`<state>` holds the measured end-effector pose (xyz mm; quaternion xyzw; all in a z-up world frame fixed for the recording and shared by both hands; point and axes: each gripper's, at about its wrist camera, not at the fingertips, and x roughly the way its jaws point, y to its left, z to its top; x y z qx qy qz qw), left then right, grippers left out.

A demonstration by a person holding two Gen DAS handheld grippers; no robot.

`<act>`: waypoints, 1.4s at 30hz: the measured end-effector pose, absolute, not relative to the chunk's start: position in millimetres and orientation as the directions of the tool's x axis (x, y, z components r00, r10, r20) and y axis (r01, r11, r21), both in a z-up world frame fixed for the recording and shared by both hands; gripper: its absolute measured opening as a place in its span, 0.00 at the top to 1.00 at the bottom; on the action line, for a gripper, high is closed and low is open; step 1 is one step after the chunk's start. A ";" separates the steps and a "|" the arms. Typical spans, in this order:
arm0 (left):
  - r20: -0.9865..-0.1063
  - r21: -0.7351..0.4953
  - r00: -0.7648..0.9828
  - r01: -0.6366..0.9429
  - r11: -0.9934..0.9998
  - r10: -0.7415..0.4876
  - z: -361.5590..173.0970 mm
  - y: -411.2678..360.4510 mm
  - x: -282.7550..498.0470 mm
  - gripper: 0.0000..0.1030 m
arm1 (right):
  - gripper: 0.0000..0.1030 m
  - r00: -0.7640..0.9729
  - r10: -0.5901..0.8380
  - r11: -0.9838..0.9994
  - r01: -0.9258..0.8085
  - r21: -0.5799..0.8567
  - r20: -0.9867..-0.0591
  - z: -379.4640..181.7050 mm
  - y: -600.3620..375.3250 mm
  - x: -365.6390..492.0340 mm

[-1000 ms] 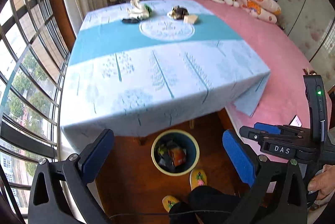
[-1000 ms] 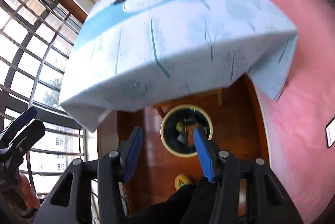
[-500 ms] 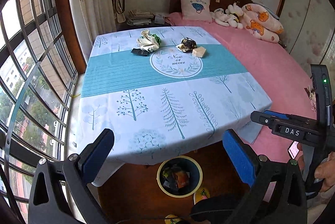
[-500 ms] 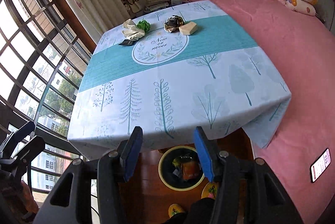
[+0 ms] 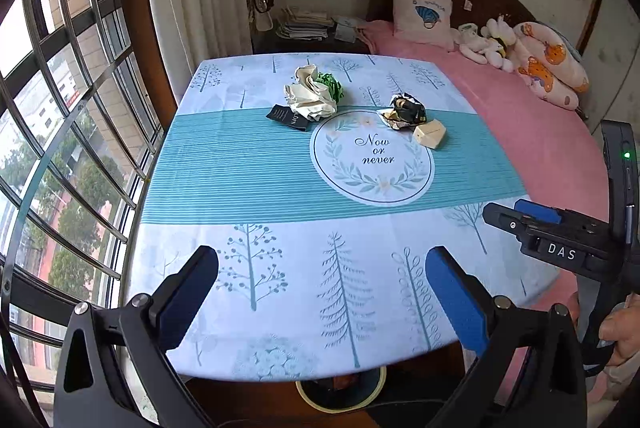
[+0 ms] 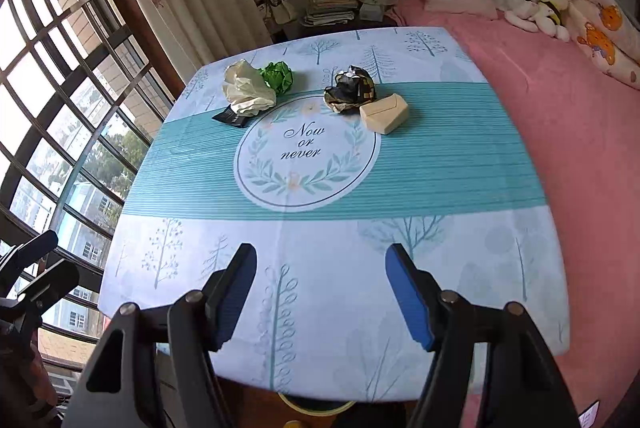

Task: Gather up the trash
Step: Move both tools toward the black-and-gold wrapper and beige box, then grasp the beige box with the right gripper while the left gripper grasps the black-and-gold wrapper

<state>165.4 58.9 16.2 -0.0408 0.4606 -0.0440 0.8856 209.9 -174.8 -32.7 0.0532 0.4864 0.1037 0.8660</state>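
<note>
Your left gripper (image 5: 320, 280) hangs above the near edge of the table (image 5: 280, 316) with its jaws spread wide and nothing between them. Your right gripper (image 6: 320, 292) is also empty, and its jaws are opening as it points down at the same near edge.

The trash lies well ahead of both grippers, on the far half of the tablecloth. Ahead and to the left of your right gripper sits a crumpled white paper (image 6: 248, 89), touching a green crumpled wad (image 6: 278, 75) behind it, with a small black card (image 6: 230, 117) at its near side. Ahead and slightly right, a dark crumpled wrapper (image 6: 350, 87) rests against a beige box (image 6: 384, 113).

From your left gripper, the white paper is straight ahead and the wrapper and box ahead to the right. The trash bin (image 5: 340, 390) shows only as a rim beneath the table edge, below and between your left gripper's fingers.
</note>
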 end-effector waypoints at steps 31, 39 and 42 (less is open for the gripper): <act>-0.903 -0.077 0.430 -0.226 0.971 0.029 -42.8 16.0 342.1 0.01 | 0.31 0.358 0.364 0.924 -0.257 0.284 -0.860 -97.5 -204.7 441.2; -0.891 -0.093 0.453 -0.236 0.967 0.024 -38.3 13.8 375.9 0.01 | 0.30 0.348 0.385 0.916 -0.256 0.309 -0.855 -98.5 -208.3 449.8; -0.892 -0.087 0.453 -0.203 0.975 0.014 -40.1 2.1 384.1 0.01 | 0.30 0.345 0.384 0.912 -0.284 0.295 -0.857 -99.3 -212.1 446.5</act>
